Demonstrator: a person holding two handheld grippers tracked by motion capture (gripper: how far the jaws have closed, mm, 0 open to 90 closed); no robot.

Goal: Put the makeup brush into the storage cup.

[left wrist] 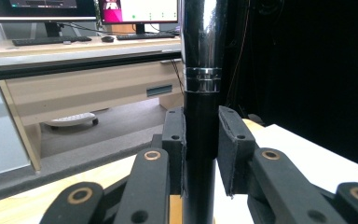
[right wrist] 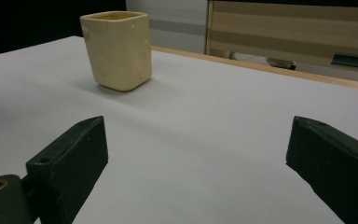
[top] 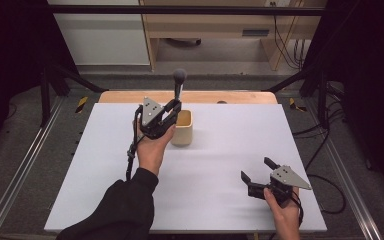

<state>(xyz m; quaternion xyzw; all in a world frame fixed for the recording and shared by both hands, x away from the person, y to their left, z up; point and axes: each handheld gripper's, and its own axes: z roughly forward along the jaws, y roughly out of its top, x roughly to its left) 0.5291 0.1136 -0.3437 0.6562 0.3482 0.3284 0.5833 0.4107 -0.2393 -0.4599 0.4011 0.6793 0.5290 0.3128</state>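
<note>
A microphone [top: 179,77] with a grey round head and a black shaft stands upright, and my left gripper [top: 172,106] is shut on that shaft. In the left gripper view the shaft [left wrist: 199,130], with a chrome ring higher up, sits pressed between both pads of my left gripper [left wrist: 200,144]. Just right of that gripper a cream square cup [top: 183,129] stands on the white board. The shaft's lower end is hidden behind the gripper, close to the cup's left rim. My right gripper [top: 256,169] rests open near the front right, pointing towards the cup [right wrist: 116,49]; nothing lies between its jaws [right wrist: 200,154].
The white board [top: 220,150] covers a wooden table [top: 200,96]. Black frame bars cross overhead and at both sides. Beyond the table stands a wooden desk [left wrist: 88,79] with monitors and a keyboard. Cables trail on the floor at the right [top: 325,190].
</note>
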